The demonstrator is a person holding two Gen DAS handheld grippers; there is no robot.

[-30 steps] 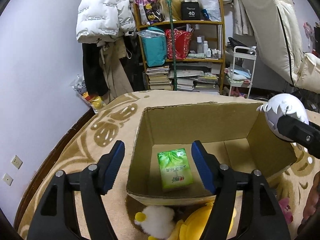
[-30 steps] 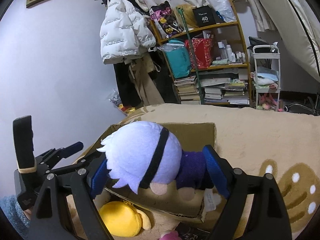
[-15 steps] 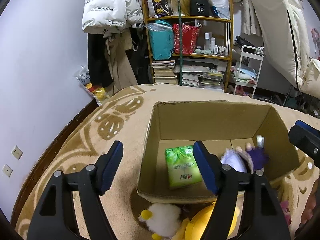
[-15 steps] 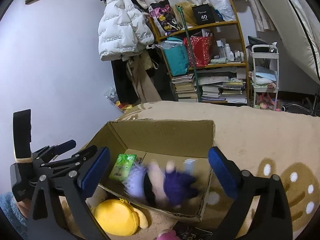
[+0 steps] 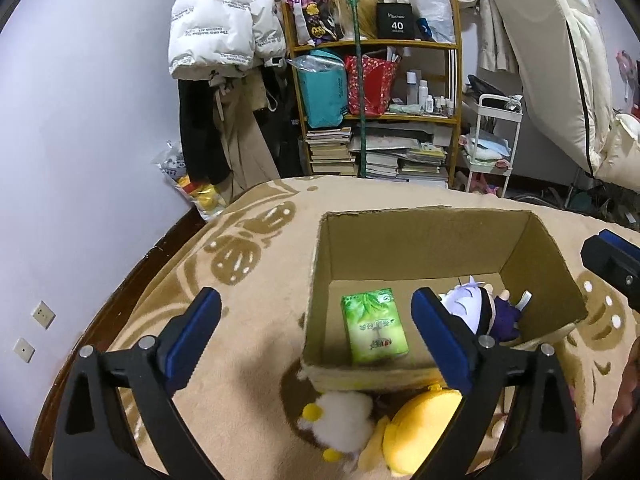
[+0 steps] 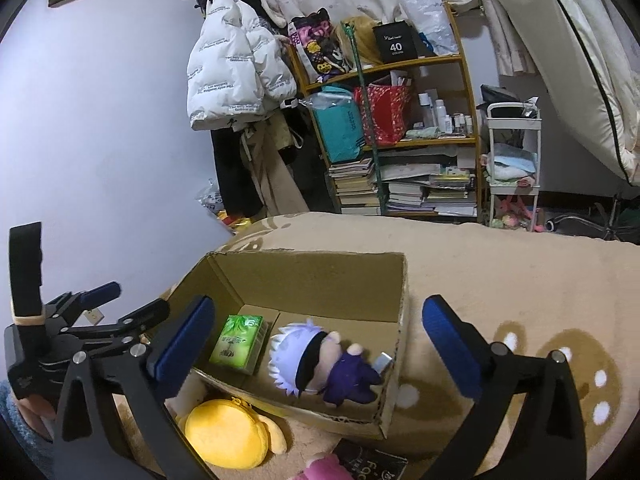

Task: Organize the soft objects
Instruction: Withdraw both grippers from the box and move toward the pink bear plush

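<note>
Against the far wall: wooden shelf unit [image 5: 400, 120] with stacked books [image 6: 400, 192], teal bag [image 5: 324, 92], red bag [image 6: 384, 114] and black box marked "40" [image 5: 395, 21]. Left of shelf: hanging white puffer jacket [image 6: 232, 72]. Right of shelf: white trolley [image 6: 514, 160].

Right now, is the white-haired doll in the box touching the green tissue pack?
Apart. The right wrist view shows bare cardboard floor between the white-haired doll and the green tissue pack inside the cardboard box.
</note>
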